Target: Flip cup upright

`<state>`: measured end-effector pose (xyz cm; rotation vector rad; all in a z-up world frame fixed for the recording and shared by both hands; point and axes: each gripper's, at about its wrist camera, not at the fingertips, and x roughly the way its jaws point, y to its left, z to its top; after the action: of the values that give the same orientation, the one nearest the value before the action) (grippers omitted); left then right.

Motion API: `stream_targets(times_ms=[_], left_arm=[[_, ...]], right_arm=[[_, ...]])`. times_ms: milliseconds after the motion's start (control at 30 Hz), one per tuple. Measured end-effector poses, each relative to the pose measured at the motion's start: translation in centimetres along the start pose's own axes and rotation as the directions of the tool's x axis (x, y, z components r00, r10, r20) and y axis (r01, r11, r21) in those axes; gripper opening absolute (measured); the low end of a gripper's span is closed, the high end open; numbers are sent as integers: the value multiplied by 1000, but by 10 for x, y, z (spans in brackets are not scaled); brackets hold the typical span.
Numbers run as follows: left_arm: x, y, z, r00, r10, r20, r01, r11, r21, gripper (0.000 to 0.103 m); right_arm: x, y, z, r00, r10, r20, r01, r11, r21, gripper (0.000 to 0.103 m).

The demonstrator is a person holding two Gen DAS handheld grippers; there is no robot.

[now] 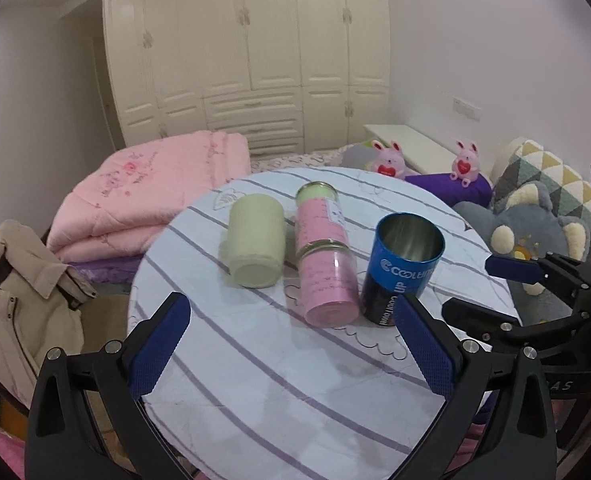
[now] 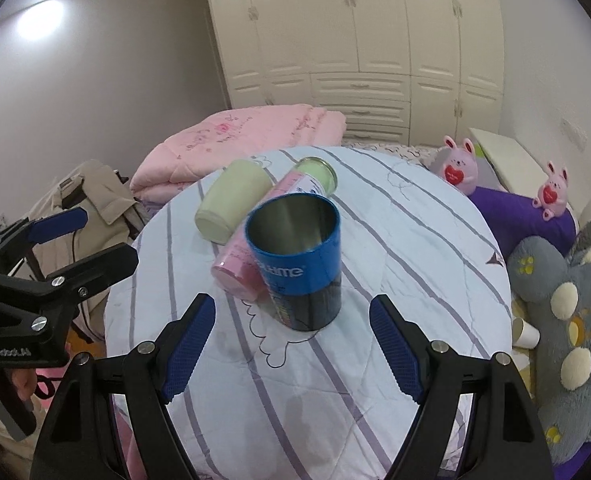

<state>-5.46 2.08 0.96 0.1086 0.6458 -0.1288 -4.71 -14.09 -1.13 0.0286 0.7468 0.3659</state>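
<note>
A pale green cup (image 1: 254,240) lies on its side on the round striped table (image 1: 255,380), its base toward me; it also shows in the right wrist view (image 2: 231,204). A pink clear bottle (image 1: 322,256) lies on its side next to it. A blue open-topped can (image 1: 403,268) stands upright to the right; it is nearest in the right wrist view (image 2: 299,264). My left gripper (image 1: 291,348) is open and empty, short of the cups. My right gripper (image 2: 291,348) is open and empty, just short of the blue can.
A folded pink quilt (image 1: 147,204) lies behind the table on the left. A beige jacket (image 1: 19,300) hangs at the left. Plush toys (image 1: 531,236) and pillows sit at the right. A paper cup (image 2: 525,334) lies beside the table's right edge.
</note>
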Motion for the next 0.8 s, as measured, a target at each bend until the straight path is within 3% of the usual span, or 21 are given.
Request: stream_targets(times_ms=[267,433,633,800], left_arm=[[-16,5,-1,997,40,63,-40,999,-7,103],[-25,7,1,994,26,110,-21,999,-47,103],[-25,4,-2,995,27,95,-21,998,-54,103],[-24,4,-4,996,34,84,-29,997,-65,103]], right_arm=[[-15,4,-2,996,19,82,-17,1000,-19,81],[-24,5,-9,990,20,139,-18,1000,-14,81],[-36,0,-5,976,22,219,-25,1000,14,82],[-37,0,-5,974,16,225,-19,1000,12,82]])
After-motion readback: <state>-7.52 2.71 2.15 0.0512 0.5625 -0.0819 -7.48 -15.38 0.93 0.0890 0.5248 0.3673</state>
